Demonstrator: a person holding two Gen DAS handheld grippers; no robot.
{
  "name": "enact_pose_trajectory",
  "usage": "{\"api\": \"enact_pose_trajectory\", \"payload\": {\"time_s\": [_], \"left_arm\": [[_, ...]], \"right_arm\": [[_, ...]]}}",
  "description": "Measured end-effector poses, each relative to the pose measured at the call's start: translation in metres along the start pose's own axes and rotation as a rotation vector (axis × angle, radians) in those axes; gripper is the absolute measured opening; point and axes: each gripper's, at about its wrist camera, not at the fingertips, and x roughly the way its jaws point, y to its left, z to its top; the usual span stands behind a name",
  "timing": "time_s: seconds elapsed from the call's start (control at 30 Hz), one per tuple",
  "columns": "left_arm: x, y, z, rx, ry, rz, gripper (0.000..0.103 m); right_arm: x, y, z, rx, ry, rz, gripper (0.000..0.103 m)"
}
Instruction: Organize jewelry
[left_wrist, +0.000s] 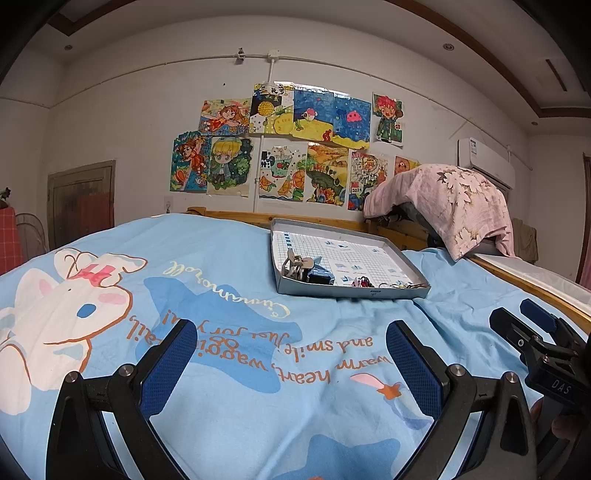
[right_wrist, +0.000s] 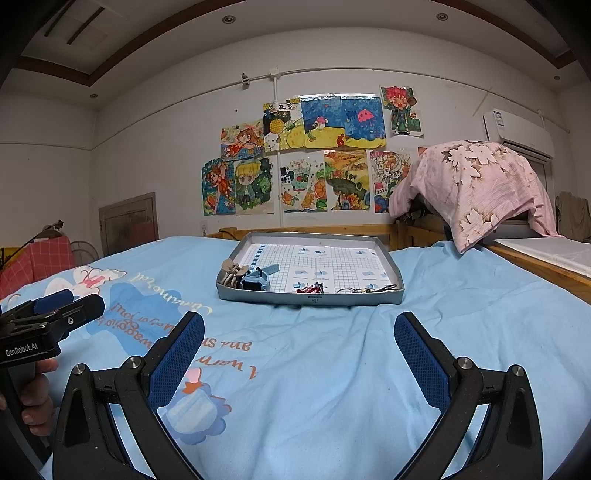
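Observation:
A shallow grey tray (left_wrist: 369, 294) (right_wrist: 310, 300) with a gridded paper liner lies on the blue bedspread, ahead of both grippers. Inside it are a beige hair claw (left_wrist: 293, 260) (right_wrist: 231, 271), a blue watch (left_wrist: 319, 275) (right_wrist: 256, 280), a small red piece (left_wrist: 362, 282) (right_wrist: 310, 288) and a thin chain (left_wrist: 404, 285) (right_wrist: 369, 289). My left gripper (left_wrist: 291, 343) is open and empty over the bedspread, well short of the tray. My right gripper (right_wrist: 299, 332) is open and empty too. Each gripper shows at the other view's edge.
The blue cartoon bedspread (left_wrist: 221, 369) (right_wrist: 332, 369) covers the bed. A wooden bed frame (left_wrist: 236, 216) runs behind the tray. A pink floral cloth (left_wrist: 454, 199) (right_wrist: 480, 177) drapes over something at the right. Drawings hang on the far wall.

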Motion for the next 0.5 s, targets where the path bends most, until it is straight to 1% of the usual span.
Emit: {"api": "enact_pose_trajectory", "payload": {"time_s": [0.5], "left_arm": [[-0.0005,-0.0017,0.0003,0.003,0.000,0.001,0.103]], "right_arm": [[-0.0002,0.0004,0.0004,0.001,0.000,-0.001,0.101]]}}
